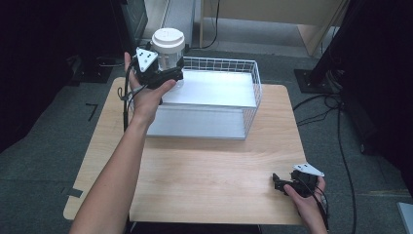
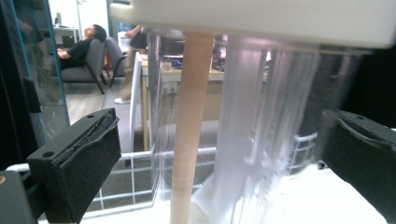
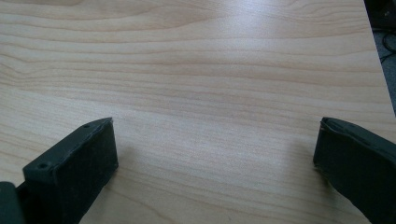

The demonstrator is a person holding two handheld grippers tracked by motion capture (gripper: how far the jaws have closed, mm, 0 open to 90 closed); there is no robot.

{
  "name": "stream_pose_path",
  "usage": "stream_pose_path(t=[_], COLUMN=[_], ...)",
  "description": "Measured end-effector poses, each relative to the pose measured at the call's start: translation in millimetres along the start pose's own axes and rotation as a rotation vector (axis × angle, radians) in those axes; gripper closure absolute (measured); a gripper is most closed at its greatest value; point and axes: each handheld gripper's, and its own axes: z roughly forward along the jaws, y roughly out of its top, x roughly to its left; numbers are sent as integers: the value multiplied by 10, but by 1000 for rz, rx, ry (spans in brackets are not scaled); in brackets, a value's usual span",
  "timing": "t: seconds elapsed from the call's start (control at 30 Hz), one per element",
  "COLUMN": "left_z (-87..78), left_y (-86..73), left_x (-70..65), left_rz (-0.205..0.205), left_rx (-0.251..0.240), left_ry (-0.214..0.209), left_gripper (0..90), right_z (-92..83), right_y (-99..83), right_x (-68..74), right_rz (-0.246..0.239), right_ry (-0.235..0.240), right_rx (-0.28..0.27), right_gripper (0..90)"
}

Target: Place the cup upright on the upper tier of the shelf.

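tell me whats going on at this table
A person works with a hand-held gripper in each hand. The left hand-held gripper has its jaws on either side of a clear plastic jar with a white lid, at the near-left corner of a white wire basket; whether it grips the jar cannot be told. The right hand-held gripper rests open and empty on the wooden table, near its front right corner.

High view overhead, tool views close — tabletop [image 1: 204, 170] shared

White-lidded clear jar [image 1: 168, 51] – white wire basket [image 1: 253, 87], black tongs [image 1: 168, 75]
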Motion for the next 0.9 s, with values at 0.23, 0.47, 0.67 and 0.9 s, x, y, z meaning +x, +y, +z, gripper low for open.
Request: stream_pose_path(t=[0.23,0.47,0.67,0.9], left_z=[-214,-485,-771,-1113], left_y=[-65,-186,-284,-485], left_x=[10,7,-23,-96], left_rz=[18,32,41,89], left_rx=[12,21,19,20], left_ry=[9,-6,-2,-24], left_gripper=[0,0,0,0], right_z=[0,0,-1,0], right_y=[0,0,0,-1], right_x=[0,0,1,1], right_rz=[0,0,1,0], right_ry=[0,0,0,0], right_rx=[0,0,1,-1], right_gripper=[0,0,0,0])
